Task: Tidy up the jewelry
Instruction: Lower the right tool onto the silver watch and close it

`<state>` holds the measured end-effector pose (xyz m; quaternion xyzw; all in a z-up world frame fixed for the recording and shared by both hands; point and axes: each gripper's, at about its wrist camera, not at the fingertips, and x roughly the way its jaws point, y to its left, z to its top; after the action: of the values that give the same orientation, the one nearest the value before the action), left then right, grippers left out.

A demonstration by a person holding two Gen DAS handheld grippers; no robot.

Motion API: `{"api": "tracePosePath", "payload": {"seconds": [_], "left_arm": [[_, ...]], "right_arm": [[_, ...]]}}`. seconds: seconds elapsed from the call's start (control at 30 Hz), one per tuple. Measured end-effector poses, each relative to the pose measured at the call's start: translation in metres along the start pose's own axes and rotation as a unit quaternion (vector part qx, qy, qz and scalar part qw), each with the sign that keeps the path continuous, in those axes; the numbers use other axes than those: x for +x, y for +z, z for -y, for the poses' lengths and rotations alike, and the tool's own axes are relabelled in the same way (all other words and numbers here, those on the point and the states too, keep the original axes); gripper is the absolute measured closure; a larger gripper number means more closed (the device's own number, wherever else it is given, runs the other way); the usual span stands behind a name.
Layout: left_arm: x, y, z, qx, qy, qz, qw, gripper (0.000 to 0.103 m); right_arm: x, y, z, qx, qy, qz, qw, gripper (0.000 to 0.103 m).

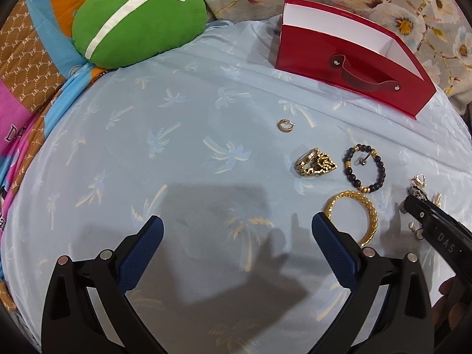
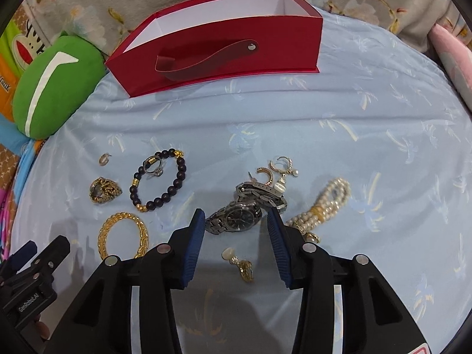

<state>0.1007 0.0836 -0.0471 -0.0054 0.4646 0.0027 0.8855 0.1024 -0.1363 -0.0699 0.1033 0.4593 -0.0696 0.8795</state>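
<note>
Bedding: pale blue sheet printed with palm trees, the working surface; all jewelry lies loose on it.

Green plush cushion with a white stripe: far left, off the working area.

Red open-topped card box with a white lining and a strap handle: far centre, upright, nothing visible inside. Judged the destination for the pieces.

Right gripper: black with blue ribbed pads, pointed down at the sheet. Its jaws stand partly apart, one either side of the watch; the pads look close to the case, but contact is not shown, so it reads as released, holding nothing.

Left gripper: jaws wide apart over bare sheet, holding nothing, near left of the jewelry.

Silver metal-link wristwatch with a dark dial: centre, near, dial up, its band trailing far-right.

Cream pearl bracelet with gold links: just right of the watch.

Gold braided bangle: near left.

Dark bead bracelet with gold spacers: left, a small silver ring lying inside its loop.

Chunky gold ring: far left of the beads.

Gold and pearl earrings: just beyond the watch band; another lies near, between the right gripper's arms.

Step in hand, judged: taking up the watch. Next move calls for closing squarely on the case, lifting clear of the earrings and pearls, and carrying to the box.
</note>
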Motion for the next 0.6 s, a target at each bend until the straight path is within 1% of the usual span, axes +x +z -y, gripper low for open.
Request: {"api": "tracePosePath", "payload": {"seconds": [0.1,0.13,0.27,0.43,0.6], "left_arm": [[0.006,0.004,0.001,-0.006,-0.016,-0.008,0.9998,0.005],[0.008,0.006,0.001,-0.007,-0.020,-0.010,0.9997,0.005],[0.015,0.015,0.007,-0.008,-0.033,-0.013,0.9993,0.005],[0.030,0.031,0.025,0.004,-0.048,-0.017,0.9987,0.005],[0.047,0.039,0.044,0.019,-0.051,-0.023,0.9982,0.006]], "right_arm": [[0.005,0.000,-0.002,-0.004,0.000,0.000,1.000,0.062],[0.005,0.000,-0.004,-0.009,-0.006,0.004,1.000,0.069],[0.004,-0.001,-0.001,-0.008,0.002,0.009,1.000,0.069],[0.001,-0.003,0.005,-0.003,0.007,0.011,1.000,0.069],[-0.004,-0.005,0.010,-0.001,0.010,0.011,1.000,0.069]]}}
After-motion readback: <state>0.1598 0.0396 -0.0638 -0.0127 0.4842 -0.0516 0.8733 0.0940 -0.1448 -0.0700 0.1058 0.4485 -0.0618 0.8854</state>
